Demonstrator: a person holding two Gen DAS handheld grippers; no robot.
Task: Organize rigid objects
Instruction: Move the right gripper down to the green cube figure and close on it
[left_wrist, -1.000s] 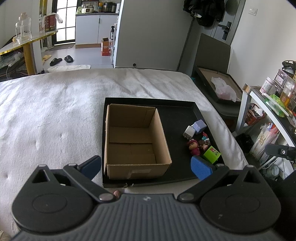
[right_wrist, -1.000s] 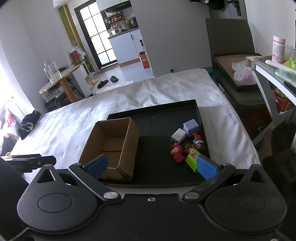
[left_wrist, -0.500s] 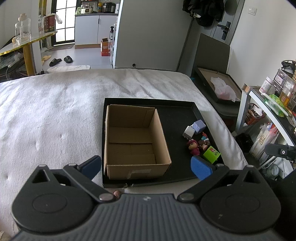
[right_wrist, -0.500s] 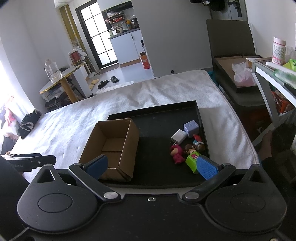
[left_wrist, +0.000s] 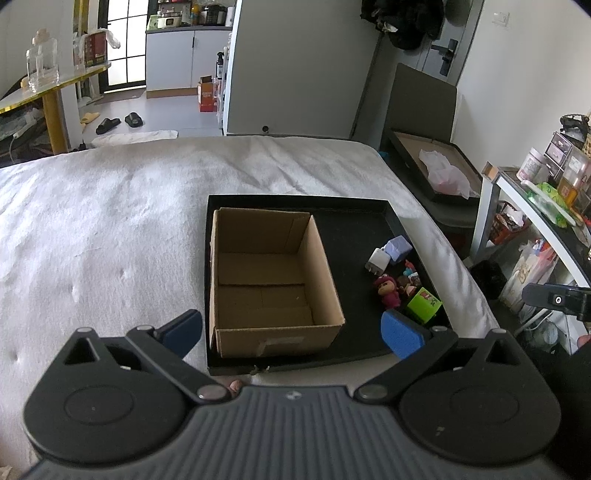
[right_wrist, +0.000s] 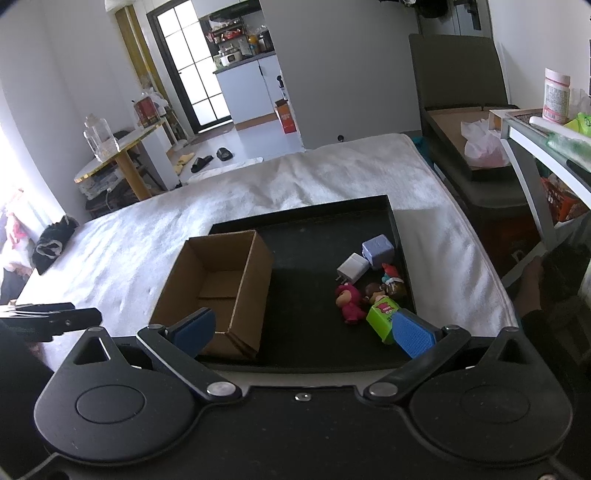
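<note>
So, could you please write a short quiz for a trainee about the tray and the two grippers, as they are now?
1. True or false: the cardboard box holds toys.
2. Beside which tray edge do the white charger and pink figurine lie: A left, B right?
3. Fill in: both the left gripper and the right gripper are ____.

Key: 1 false; 2 B; 3 open.
</note>
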